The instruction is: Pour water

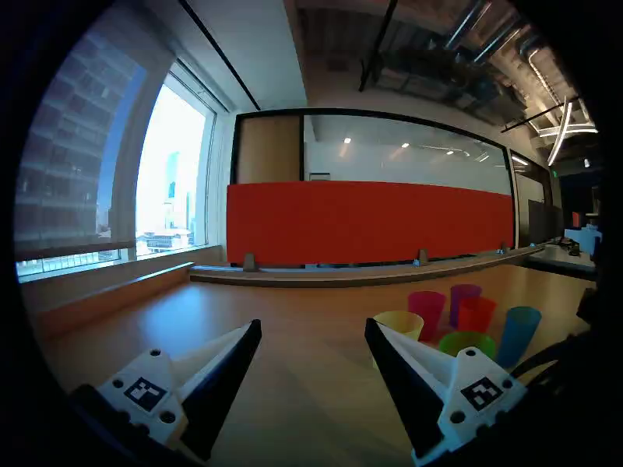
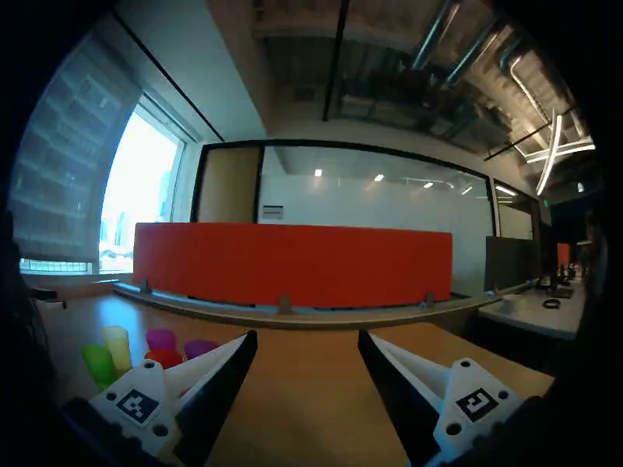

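Note:
Several coloured plastic cups stand in a cluster on the wooden table (image 1: 311, 405). In the left gripper view they sit right of centre: a yellow cup (image 1: 399, 321), a pink cup (image 1: 427, 305), a purple cup (image 1: 465, 294), an orange cup (image 1: 476, 314), a green cup (image 1: 467, 342) and a blue cup (image 1: 520, 331). My left gripper (image 1: 311, 325) is open and holds nothing; its right finger overlaps the yellow cup's edge. In the right gripper view the green cup (image 2: 100, 364), yellow cup (image 2: 118, 346) and pink cup (image 2: 160, 339) lie far left. My right gripper (image 2: 306, 336) is open, with bare table between its fingers.
A red partition panel (image 1: 366, 222) runs along the table's far edge. Large windows (image 1: 167, 187) with a wooden sill line the left side. A further desk (image 2: 537, 307) with small items stands at the right.

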Tool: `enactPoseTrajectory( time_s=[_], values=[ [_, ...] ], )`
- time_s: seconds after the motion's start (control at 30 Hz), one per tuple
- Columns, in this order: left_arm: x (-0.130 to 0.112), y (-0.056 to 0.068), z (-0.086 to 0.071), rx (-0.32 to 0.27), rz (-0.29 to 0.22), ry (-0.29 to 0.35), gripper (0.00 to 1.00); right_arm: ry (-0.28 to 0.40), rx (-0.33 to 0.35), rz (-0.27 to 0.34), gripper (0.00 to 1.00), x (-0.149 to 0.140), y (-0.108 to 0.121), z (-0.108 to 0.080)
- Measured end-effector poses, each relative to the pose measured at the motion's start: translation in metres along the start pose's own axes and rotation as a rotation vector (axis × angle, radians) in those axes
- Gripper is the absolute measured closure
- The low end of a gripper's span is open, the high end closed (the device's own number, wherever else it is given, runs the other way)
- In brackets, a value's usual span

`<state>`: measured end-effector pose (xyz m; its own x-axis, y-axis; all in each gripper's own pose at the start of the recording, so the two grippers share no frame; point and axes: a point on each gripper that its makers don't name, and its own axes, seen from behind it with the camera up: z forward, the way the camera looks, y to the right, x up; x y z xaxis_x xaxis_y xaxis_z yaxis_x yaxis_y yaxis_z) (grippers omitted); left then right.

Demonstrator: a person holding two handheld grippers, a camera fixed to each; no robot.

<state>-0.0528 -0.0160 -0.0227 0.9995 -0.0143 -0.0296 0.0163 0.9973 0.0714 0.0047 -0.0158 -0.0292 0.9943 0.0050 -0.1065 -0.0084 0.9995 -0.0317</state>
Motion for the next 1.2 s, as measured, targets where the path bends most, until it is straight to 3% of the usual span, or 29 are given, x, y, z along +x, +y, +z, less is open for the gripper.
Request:
enactPoseTrajectory(
  time_s=[0.47, 1.2],
  values=[
    [0.0, 0.0, 0.0, 0.0, 0.0, 0.0, 0.01, 0.014, 0.013, 0.0, 0.0, -0.022, 0.003, -0.003],
    [0.0, 0.0, 0.0, 0.0, 0.0, 0.0, 0.01, -0.023, -0.003, 0.027, 0.0, -0.05, 0.018, 0.001]
  ],
)
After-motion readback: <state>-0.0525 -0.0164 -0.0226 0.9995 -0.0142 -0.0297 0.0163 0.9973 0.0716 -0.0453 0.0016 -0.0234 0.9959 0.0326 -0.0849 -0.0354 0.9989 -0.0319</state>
